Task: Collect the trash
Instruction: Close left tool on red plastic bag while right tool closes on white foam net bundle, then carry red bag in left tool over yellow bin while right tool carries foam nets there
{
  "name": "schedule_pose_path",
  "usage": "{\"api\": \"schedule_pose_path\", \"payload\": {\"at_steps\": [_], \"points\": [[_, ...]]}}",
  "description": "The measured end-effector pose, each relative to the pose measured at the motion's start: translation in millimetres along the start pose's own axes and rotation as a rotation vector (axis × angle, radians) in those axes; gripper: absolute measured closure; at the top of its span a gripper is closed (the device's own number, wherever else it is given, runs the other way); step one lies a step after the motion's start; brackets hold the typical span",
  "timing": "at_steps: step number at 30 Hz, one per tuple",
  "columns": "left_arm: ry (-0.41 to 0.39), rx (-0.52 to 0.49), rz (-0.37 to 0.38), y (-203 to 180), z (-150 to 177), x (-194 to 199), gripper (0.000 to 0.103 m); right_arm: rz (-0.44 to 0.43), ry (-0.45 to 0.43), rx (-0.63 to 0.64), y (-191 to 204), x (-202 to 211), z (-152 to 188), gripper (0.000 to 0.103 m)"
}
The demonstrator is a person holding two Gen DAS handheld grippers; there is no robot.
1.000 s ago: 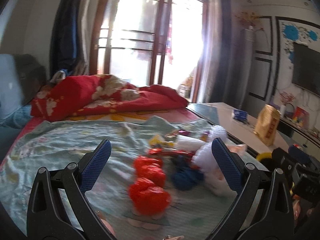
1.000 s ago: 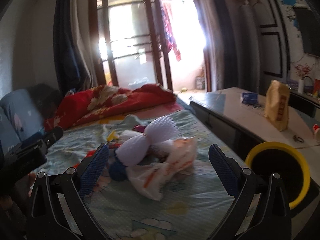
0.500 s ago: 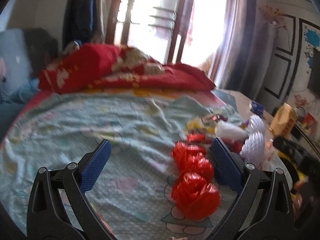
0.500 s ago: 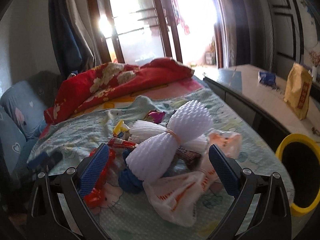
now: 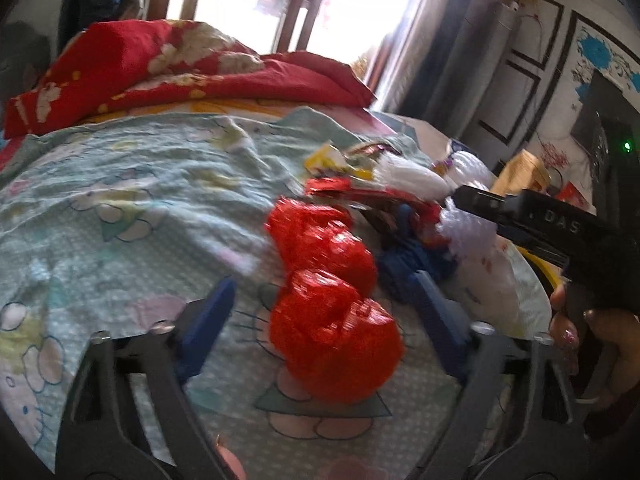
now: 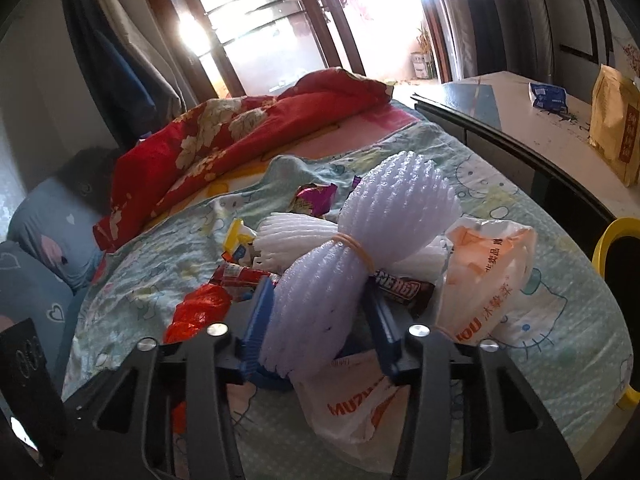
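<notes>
Red crinkled plastic bag (image 5: 332, 312) sits bunched on the pale green cartoon-print bedsheet (image 5: 120, 208), right between the blue pads of the left claw (image 5: 324, 320), which is spread wide on either side of it, gripping nothing. Over on the right, the right claw (image 6: 320, 320) has its blue pads pressed in against the lower lobe of the white foam fruit netting (image 6: 360, 252), a bundle pinched at the waist by a yellow rubber band (image 6: 356, 248); it is clenched on that netting. Just beside it lie a white plastic shopping bag with orange print (image 6: 480, 292) and a dark candy bar wrapper (image 6: 404, 290). A yellow-rimmed bin (image 6: 612, 248) stands off the bed's right edge. A red floral quilt (image 6: 240, 132) is heaped at the far end of the bed.
</notes>
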State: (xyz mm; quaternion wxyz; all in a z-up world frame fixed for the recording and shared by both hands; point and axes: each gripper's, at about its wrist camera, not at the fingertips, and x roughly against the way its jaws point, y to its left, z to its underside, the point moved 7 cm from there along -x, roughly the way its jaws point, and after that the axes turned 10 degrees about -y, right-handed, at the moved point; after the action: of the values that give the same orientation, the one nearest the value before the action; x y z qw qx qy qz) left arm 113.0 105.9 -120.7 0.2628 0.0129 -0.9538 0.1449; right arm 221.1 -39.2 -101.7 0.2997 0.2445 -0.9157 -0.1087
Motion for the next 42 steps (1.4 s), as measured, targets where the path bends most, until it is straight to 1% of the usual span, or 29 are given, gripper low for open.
{"api": "schedule_pose_path", "payload": {"at_steps": [1,2,4,5,7,9,12,18,22,28,33,42], "points": [[0.017,-0.007,0.007,-3,2,-2,0.041,-0.007,-0.005,0.001,1,3,0,0.065],[0.03,-0.011,0.015,-5,5,-4,0.046,-0.012,-0.008,0.001,2,5,-1,0.067],[0.053,-0.021,0.024,-8,9,-6,0.06,-0.026,-0.017,0.004,4,9,-2,0.069],[0.062,-0.027,0.028,-9,11,-6,0.064,-0.028,-0.024,0.006,4,12,-2,0.069],[0.07,-0.042,0.042,-14,13,-6,0.076,-0.039,-0.038,0.015,4,19,-4,0.069],[0.063,-0.053,0.051,-16,11,-4,0.08,-0.046,-0.049,0.022,5,24,-5,0.07],[0.02,-0.057,0.058,-20,2,6,0.082,-0.056,-0.069,0.027,2,36,-9,0.07],[-0.088,-0.077,0.075,-32,-33,31,0.082,-0.065,-0.116,0.045,-10,64,-18,0.07],[-0.119,-0.084,0.104,-48,-46,38,0.082,-0.061,-0.147,0.05,-20,81,-24,0.07],[-0.135,-0.104,0.152,-73,-58,35,0.082,-0.03,-0.189,0.047,-44,105,-33,0.07],[-0.15,-0.122,0.203,-103,-66,29,0.082,0.009,-0.218,0.043,-68,122,-40,0.07],[-0.141,-0.165,0.281,-152,-71,10,0.082,0.111,-0.26,0.036,-117,151,-45,0.07]]}}
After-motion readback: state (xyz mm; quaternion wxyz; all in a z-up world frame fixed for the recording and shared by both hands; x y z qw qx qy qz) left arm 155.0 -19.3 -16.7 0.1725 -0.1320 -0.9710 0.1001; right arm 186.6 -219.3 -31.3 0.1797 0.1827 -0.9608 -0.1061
